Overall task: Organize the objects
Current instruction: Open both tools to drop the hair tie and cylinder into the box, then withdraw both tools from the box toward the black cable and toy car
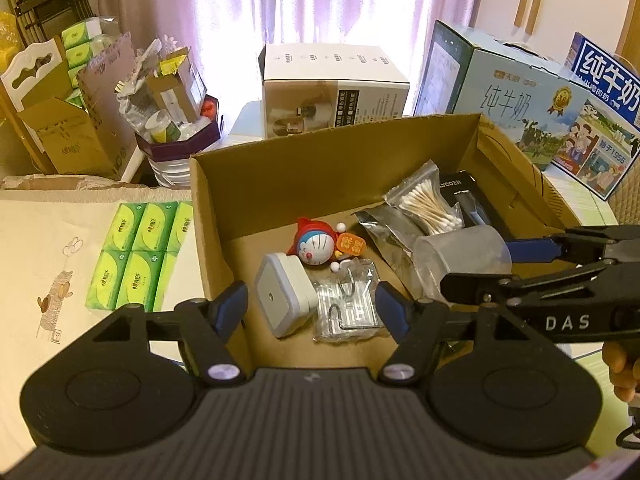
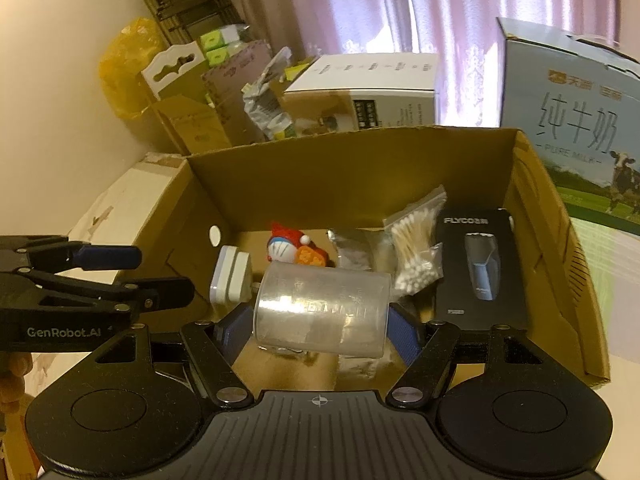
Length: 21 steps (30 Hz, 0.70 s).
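The right tongs (image 2: pixel 320 322) grip a clear plastic cup (image 2: pixel 322 310) lying crosswise between the pads, above the cardboard box's (image 2: pixel 560 248) near edge; the left tongs (image 1: pixel 312 308), open and empty, hover just beside it.

Behind the box: pale curtains (image 1: pixel 320 4) across the top, a white appliance carton (image 1: pixel 332 92) at upper centre, blue milk cartons (image 1: pixel 532 108) at upper right. Upper left: a yellow bag (image 2: pixel 128 68), an open brown carton (image 1: pixel 76 136), stacked clutter.
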{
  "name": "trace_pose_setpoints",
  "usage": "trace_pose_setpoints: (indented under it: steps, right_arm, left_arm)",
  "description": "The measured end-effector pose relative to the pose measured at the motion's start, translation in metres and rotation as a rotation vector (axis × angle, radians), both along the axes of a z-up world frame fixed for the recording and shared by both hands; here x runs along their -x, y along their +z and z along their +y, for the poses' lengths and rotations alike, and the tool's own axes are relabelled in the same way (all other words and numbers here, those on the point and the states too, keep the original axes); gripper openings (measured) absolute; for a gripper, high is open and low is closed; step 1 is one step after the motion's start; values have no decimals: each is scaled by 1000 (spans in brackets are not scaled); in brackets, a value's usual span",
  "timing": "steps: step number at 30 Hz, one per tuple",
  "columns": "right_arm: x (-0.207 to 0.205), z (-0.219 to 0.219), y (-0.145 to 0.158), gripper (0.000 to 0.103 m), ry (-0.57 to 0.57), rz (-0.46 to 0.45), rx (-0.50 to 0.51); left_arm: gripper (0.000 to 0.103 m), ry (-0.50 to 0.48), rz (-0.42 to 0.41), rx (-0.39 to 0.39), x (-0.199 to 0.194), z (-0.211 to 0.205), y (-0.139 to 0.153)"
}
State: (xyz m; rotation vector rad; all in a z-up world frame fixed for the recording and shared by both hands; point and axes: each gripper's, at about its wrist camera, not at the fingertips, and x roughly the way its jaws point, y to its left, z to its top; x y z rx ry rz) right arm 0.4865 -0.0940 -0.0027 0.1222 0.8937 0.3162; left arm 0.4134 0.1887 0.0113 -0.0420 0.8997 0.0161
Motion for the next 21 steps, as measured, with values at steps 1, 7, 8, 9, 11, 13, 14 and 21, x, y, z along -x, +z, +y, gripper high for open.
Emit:
trace_pose_setpoints:
  steps: [1, 7, 8, 9, 11, 13, 14, 21]
  right_arm:
    - [-1, 1, -1, 69, 2, -1, 3]
    - [-5, -5, -3, 77, -30, 1, -44]
    - [-4, -7, -2, 81, -36, -3, -55]
    - [-3, -9, 0, 82, -40, -9, -66]
    - [-1, -12, 5, 85, -45, -20, -70]
    - [1, -14, 10, 85, -58, -32, -63]
    - [2, -15, 12, 86, -65, -36, -62]
    - [16, -31, 26, 86, -135, -55, -73]
  left_arm:
    - [67, 1, 1, 0, 0, 0, 0]
    - [68, 13, 4, -4, 0, 2, -1]
    - [68, 14, 3, -4, 1, 2, -1]
    - [69, 15, 0, -6, 1, 3, 0]
    - [72, 18, -1, -5, 2, 3, 0]
    - [74, 21, -5, -4, 3, 3, 2]
    - [75, 22, -7, -3, 4, 3, 2]
    - [86, 21, -35, 1, 10, -2, 13]
